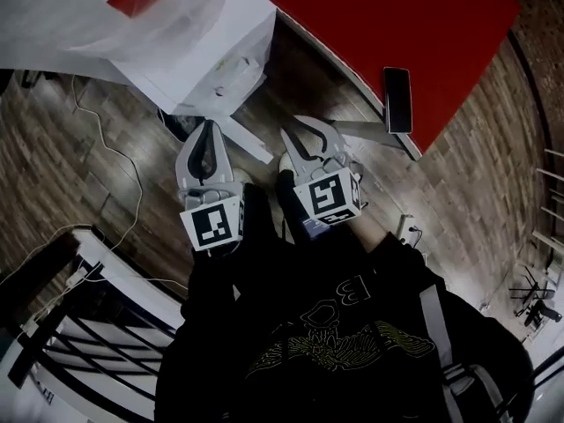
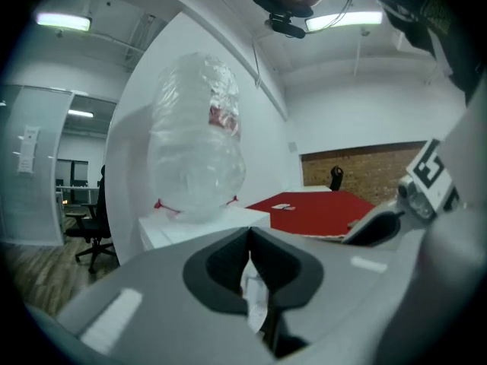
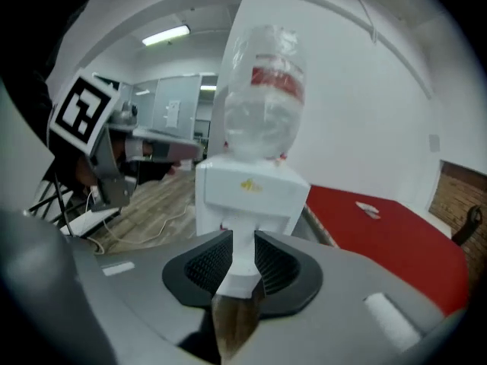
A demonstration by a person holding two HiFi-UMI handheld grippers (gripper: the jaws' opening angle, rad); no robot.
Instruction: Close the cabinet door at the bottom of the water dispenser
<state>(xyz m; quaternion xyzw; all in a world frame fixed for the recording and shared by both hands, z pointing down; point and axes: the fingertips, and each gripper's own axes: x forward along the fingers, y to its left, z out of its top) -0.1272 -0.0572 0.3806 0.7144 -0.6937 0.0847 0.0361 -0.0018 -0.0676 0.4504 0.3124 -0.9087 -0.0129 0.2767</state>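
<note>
The white water dispenser [image 1: 189, 47] stands at the upper left of the head view, its bottle [image 1: 132, 7] wrapped in clear plastic. A narrow white panel [image 1: 251, 144] juts from its base over the floor and looks like the open cabinet door. My left gripper [image 1: 208, 125] hangs just short of that panel, its fingertips together and nothing between them. Beside it, my right gripper [image 1: 310, 132] has its jaws a little apart and empty. In the right gripper view the dispenser [image 3: 251, 192] fills the gap between the jaws of the right gripper [image 3: 242, 253]. The left gripper [image 2: 249, 242] points at the dispenser's top [image 2: 202, 223].
A red table [image 1: 414, 33] with a black phone [image 1: 397, 100] on it lies close at the right. A white cable [image 1: 106, 148] runs over the wooden floor at the left. A black metal frame [image 1: 88, 324] stands at the lower left. An office chair [image 2: 91, 234] is further off.
</note>
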